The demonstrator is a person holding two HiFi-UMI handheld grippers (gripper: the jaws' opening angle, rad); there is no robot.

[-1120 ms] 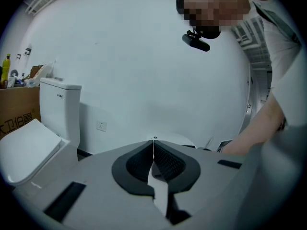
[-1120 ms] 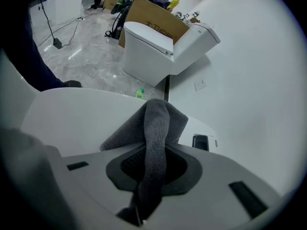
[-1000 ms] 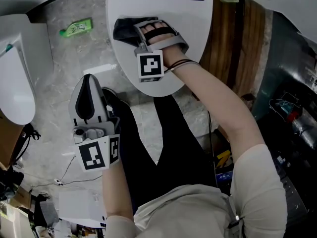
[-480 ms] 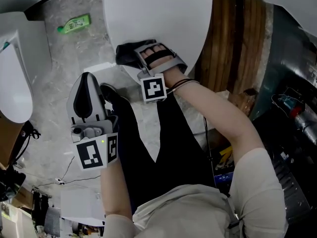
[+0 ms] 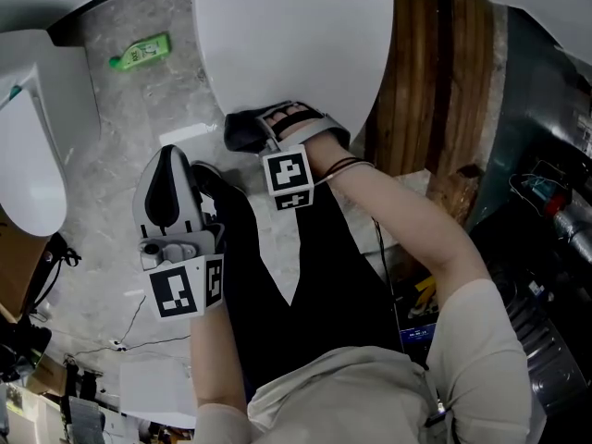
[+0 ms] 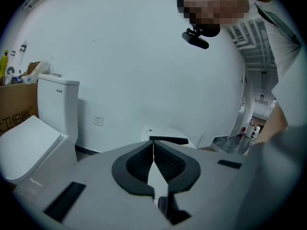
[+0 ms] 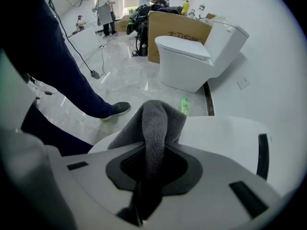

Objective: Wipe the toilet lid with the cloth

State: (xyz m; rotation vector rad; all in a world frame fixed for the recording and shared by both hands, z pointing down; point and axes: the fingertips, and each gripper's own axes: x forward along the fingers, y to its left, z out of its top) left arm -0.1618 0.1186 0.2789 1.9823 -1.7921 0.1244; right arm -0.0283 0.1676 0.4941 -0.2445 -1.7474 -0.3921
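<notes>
The white toilet lid [image 5: 296,44] fills the top middle of the head view. At its near edge my right gripper [image 5: 255,130] is shut on a dark grey cloth [image 5: 240,133] that presses against the lid's front rim. In the right gripper view the cloth [image 7: 156,121] bulges out from between the jaws, with the lid [image 7: 225,138] beyond it. My left gripper [image 5: 167,160] hovers over the floor, left of the lid, shut on nothing. In the left gripper view, the left gripper [image 6: 153,146] has its pads together and the lid [image 6: 168,134] shows beyond.
A green bottle [image 5: 139,52] lies on the marble floor left of the lid. A second toilet [image 5: 32,128] stands at far left. A wooden panel [image 5: 444,72] and dark clutter [image 5: 546,211] line the right. The person's dark trouser leg [image 5: 277,266] is below the lid.
My right gripper has dragged the cloth from the middle of the lid down to its near edge. The left gripper has stayed almost still.
</notes>
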